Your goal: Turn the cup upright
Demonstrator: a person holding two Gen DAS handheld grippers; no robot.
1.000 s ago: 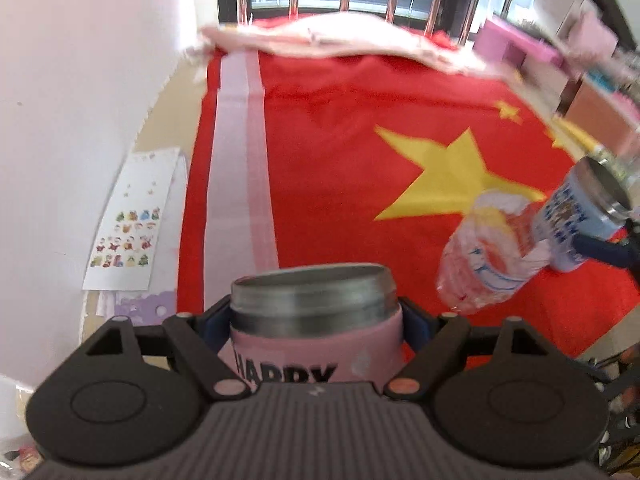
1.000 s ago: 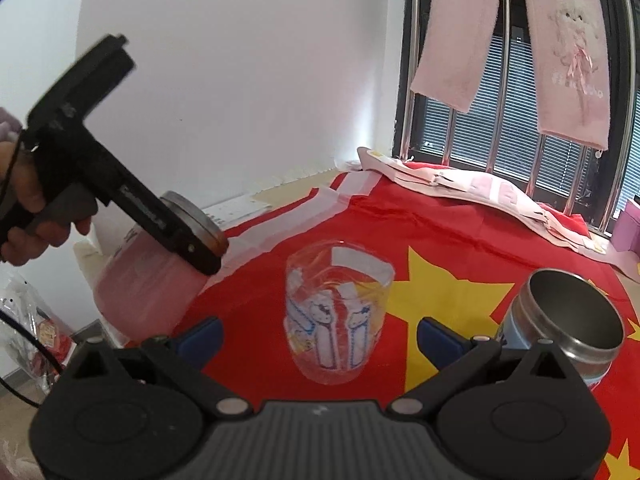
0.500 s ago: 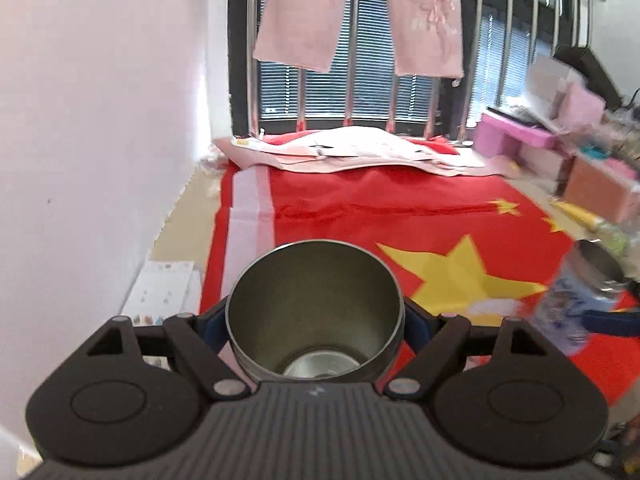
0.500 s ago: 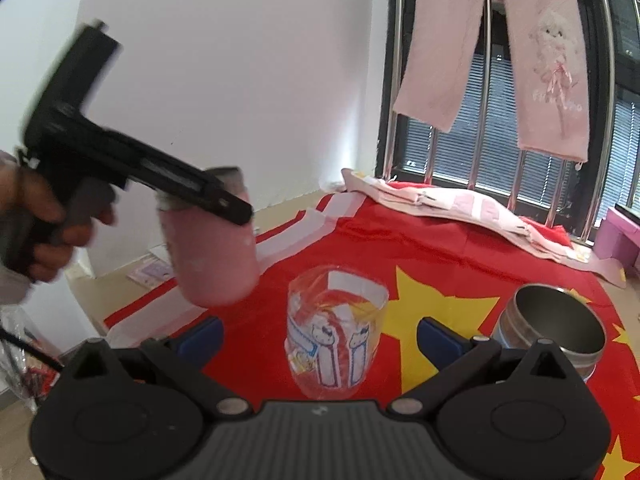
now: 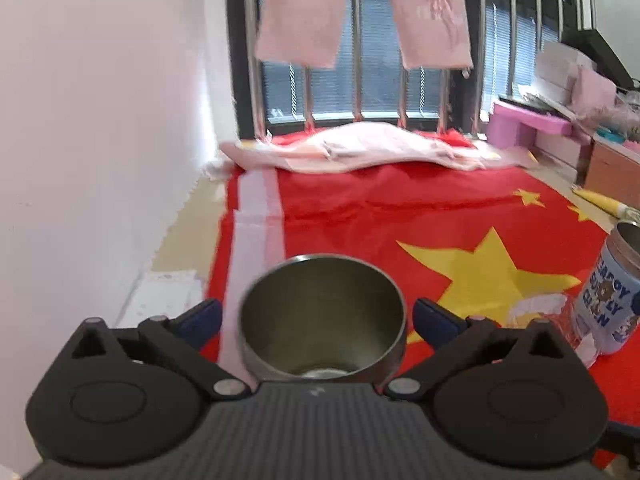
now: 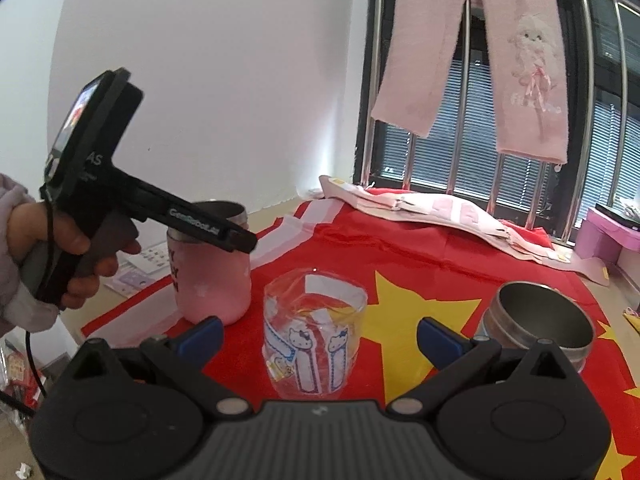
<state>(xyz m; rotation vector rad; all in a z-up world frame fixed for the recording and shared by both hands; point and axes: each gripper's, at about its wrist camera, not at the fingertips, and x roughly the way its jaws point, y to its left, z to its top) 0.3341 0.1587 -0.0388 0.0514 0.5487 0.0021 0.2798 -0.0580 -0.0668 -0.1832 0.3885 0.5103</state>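
Note:
A pink cup with a steel rim [image 6: 212,280] stands upright on the red flag cloth [image 6: 400,256], mouth up. In the left wrist view I look into its steel mouth [image 5: 322,316]. My left gripper [image 5: 318,320] stands open around it, blue pads clear of its sides; it shows from the side in the right wrist view [image 6: 240,240]. A clear plastic cup with cat stickers [image 6: 314,330] stands upright between the fingers of my open right gripper [image 6: 320,336], untouched. A blue steel cup [image 6: 538,324] stands upright at the right, also in the left wrist view [image 5: 612,296].
A folded pink-white cloth [image 6: 440,216] lies at the far edge by the window bars. Pink trousers [image 6: 472,52] hang above. A white wall [image 5: 100,120] is at the left. A sticker sheet [image 6: 152,256] lies beside the flag. Pink boxes [image 5: 532,124] stand at the right.
The left gripper turned the pink cup from tilted to upright, set it down on the flag and opened its jaws. The right gripper stayed open around the clear cup.

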